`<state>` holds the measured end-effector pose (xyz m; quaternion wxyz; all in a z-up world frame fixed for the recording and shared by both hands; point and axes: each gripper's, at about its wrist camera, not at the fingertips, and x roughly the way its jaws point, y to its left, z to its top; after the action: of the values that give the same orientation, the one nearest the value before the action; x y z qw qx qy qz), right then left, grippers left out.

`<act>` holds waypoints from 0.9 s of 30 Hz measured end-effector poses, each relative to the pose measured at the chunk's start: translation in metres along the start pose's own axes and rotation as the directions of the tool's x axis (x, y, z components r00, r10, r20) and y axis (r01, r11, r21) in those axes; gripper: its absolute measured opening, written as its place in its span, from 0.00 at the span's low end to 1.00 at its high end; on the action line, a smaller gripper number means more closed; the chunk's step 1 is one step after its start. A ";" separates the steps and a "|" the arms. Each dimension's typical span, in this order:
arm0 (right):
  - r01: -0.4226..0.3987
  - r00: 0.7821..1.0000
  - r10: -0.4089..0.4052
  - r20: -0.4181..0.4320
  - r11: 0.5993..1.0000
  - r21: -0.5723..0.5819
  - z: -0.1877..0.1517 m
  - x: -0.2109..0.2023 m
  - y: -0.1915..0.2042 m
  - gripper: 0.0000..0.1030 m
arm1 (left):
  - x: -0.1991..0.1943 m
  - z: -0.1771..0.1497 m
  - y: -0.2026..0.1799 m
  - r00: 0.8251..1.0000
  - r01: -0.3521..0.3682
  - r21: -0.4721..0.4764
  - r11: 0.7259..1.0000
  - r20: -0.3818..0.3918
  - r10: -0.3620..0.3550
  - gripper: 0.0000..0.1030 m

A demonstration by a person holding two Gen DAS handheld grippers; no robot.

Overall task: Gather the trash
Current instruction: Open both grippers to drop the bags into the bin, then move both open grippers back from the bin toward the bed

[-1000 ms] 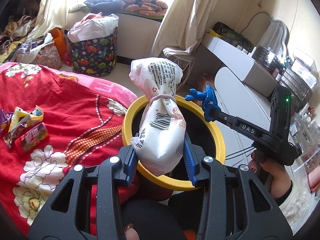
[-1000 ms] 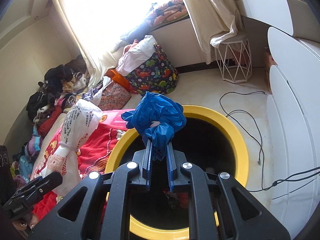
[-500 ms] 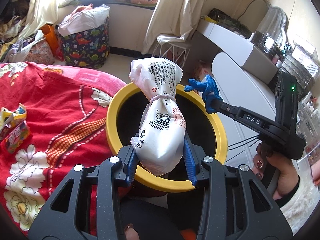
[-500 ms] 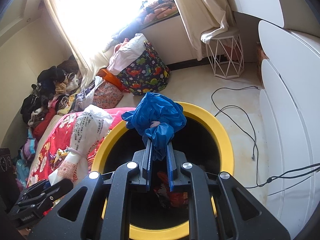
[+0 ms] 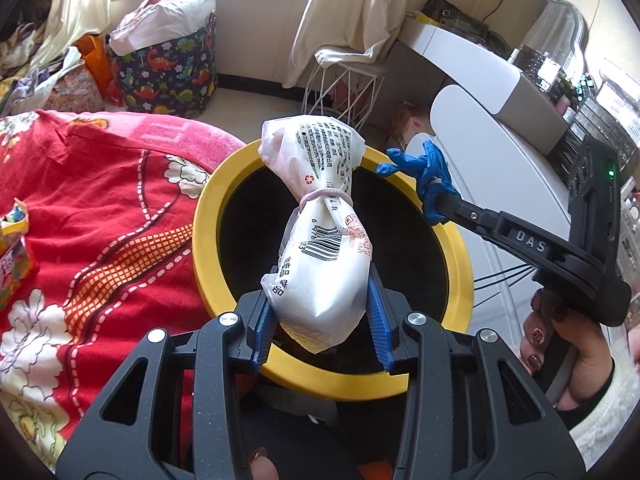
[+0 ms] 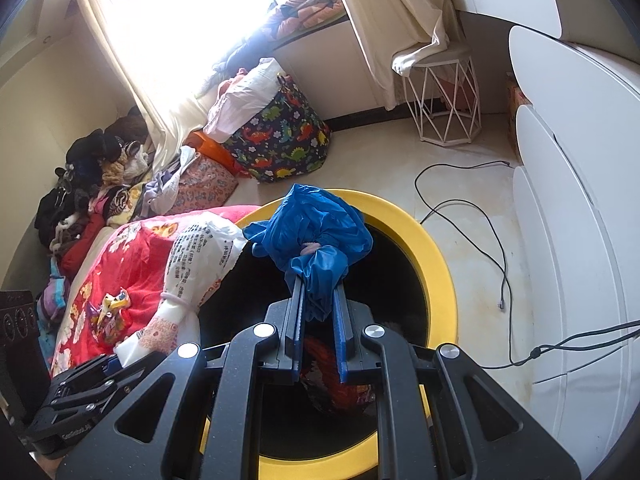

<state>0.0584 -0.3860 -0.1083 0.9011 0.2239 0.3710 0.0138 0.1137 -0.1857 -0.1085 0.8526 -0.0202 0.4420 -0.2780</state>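
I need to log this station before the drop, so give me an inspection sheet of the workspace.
Surface: red floral blanket beside the bin; pale floor.
Job's things: white bag and blue bag over the yellow-rimmed bin; trash already inside.
Clutter: snack wrappers on the blanket; dinosaur-print basket, clothes pile.
Grippers: left gripper shut on the white bag; right gripper shut on the blue bag.
Cables: black cable across the floor.
Surroundings: curtains, wire stool, white cabinets.

I read "DAS" in raised letters on the right gripper (image 5: 434, 200) arm. The white bag (image 5: 320, 256) carries a barcode; its small print is unreadable to me.
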 end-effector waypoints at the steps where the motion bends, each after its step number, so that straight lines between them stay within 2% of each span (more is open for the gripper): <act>1: 0.002 1.000 -0.002 -0.002 1.000 0.003 0.000 0.001 -0.001 0.14 | 0.002 0.000 0.000 1.000 -0.003 0.000 1.000 0.000 0.003 0.33; 2: 0.006 1.000 -0.006 -0.003 1.000 0.007 0.001 0.001 -0.001 0.14 | 0.003 0.002 0.001 1.000 -0.009 -0.003 1.000 0.002 0.009 0.34; 3: 0.013 1.000 -0.012 -0.004 1.000 0.012 0.002 0.002 -0.002 0.17 | 0.003 0.001 0.002 1.000 -0.018 -0.006 1.000 0.006 0.019 0.38; 4: 0.025 1.000 -0.024 -0.004 0.999 0.024 0.002 0.003 -0.004 0.27 | 0.002 0.001 0.003 0.999 -0.029 -0.011 1.000 0.014 0.029 0.48; 5: 0.026 1.000 -0.025 -0.003 0.999 0.034 0.003 0.003 -0.005 0.32 | 0.000 0.000 0.005 0.999 -0.038 -0.020 0.999 0.027 0.039 0.55; 7: 0.028 1.000 -0.028 0.009 0.998 0.054 0.002 0.000 -0.008 0.47 | -0.006 -0.002 0.010 0.998 -0.045 -0.038 0.998 0.052 0.047 0.80; 9: 0.031 0.999 -0.032 0.016 0.998 0.060 0.002 0.000 -0.010 0.51 | -0.013 -0.003 0.014 0.996 -0.050 -0.050 0.998 0.075 0.053 0.87; 12: 0.028 0.999 -0.029 0.019 0.998 0.062 0.001 -0.001 -0.007 0.59 | -0.021 -0.004 0.019 0.993 -0.069 -0.067 0.995 0.090 0.075 0.89; 21: 0.007 0.999 -0.008 0.034 0.999 0.032 0.002 -0.008 0.006 0.70 | -0.044 -0.006 0.025 0.986 -0.091 -0.087 0.992 0.133 0.102 0.89; 27: -0.002 0.999 0.001 0.046 1.000 0.015 0.004 -0.015 0.016 0.72 | -0.057 -0.006 0.031 0.980 -0.103 -0.099 0.990 0.161 0.119 0.89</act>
<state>0.0525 -0.3759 -0.0895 0.9078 0.2311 0.3501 0.0066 0.0972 -0.1308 -0.0788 0.8990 -0.0573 0.3818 -0.2070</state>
